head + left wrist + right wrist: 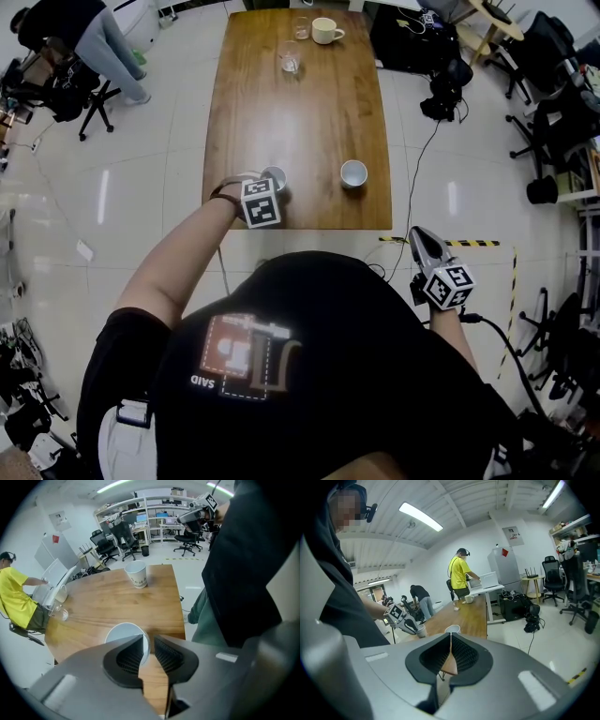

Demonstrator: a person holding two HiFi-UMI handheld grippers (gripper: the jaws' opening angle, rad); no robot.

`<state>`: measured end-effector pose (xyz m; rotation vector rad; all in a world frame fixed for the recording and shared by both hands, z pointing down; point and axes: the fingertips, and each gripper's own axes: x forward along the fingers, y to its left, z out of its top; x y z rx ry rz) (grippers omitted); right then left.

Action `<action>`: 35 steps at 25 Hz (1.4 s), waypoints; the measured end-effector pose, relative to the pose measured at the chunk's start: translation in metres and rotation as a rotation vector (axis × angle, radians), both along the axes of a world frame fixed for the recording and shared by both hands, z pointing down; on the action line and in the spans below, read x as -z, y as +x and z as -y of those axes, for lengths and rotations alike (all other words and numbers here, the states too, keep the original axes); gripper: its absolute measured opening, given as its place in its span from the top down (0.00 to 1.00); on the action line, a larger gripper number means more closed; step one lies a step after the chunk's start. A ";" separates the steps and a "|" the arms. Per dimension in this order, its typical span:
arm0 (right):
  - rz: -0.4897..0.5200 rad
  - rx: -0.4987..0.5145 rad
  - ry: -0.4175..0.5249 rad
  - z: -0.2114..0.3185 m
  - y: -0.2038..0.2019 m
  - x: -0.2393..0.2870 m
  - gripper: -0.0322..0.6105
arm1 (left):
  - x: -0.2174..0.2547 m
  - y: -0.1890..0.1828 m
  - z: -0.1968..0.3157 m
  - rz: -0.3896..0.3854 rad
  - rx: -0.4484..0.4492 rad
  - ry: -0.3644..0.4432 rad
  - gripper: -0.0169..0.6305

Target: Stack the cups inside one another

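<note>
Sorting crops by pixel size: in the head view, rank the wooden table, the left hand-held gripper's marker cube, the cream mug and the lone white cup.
1. wooden table
2. marker cube, helped by nearness to the camera
3. cream mug and white cup look alike; not ranked

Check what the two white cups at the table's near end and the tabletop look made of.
Left cup: probably paper, with a matte white inside and a thin rim.
Right cup: same look, with a tapered wall, a rolled rim and faint print, so likely a disposable paper cup.
Tabletop: brown wood grain with a glossy sheen. Solid wood or veneer can't be told.
</note>
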<state>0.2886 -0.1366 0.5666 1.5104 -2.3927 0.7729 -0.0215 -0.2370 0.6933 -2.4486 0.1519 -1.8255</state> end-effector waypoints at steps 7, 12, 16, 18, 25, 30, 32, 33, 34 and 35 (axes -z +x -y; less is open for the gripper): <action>-0.003 -0.001 -0.001 0.002 0.000 0.000 0.91 | -0.015 -0.009 0.003 0.065 -0.036 0.030 0.90; 0.002 -0.012 0.002 0.002 0.004 0.000 0.91 | 0.002 0.002 0.011 0.031 -0.047 0.068 0.95; 0.007 -0.030 0.004 0.000 0.013 -0.003 0.91 | 0.045 0.045 0.024 -0.054 -0.087 0.104 0.95; 0.009 -0.038 0.007 -0.001 0.018 -0.001 0.91 | 0.066 0.072 0.029 -0.087 -0.123 0.119 0.95; 0.015 -0.110 0.015 -0.017 0.060 0.000 0.91 | 0.098 0.161 0.020 -0.114 -0.278 0.119 0.95; 0.018 -0.147 0.006 -0.032 0.092 -0.003 0.91 | 0.076 0.191 0.013 -0.051 -0.334 0.100 0.95; 0.018 -0.156 0.004 -0.035 0.101 -0.005 0.91 | 0.063 0.194 0.015 -0.018 -0.329 0.090 0.95; 0.019 -0.160 0.003 -0.037 0.104 -0.006 0.91 | 0.058 0.193 0.017 -0.007 -0.316 0.081 0.95; 0.021 -0.162 0.003 -0.038 0.107 -0.006 0.91 | 0.052 0.193 0.019 -0.002 -0.296 0.070 0.95; 0.023 -0.162 0.002 -0.039 0.110 -0.007 0.91 | 0.049 0.193 0.021 -0.005 -0.275 0.058 0.95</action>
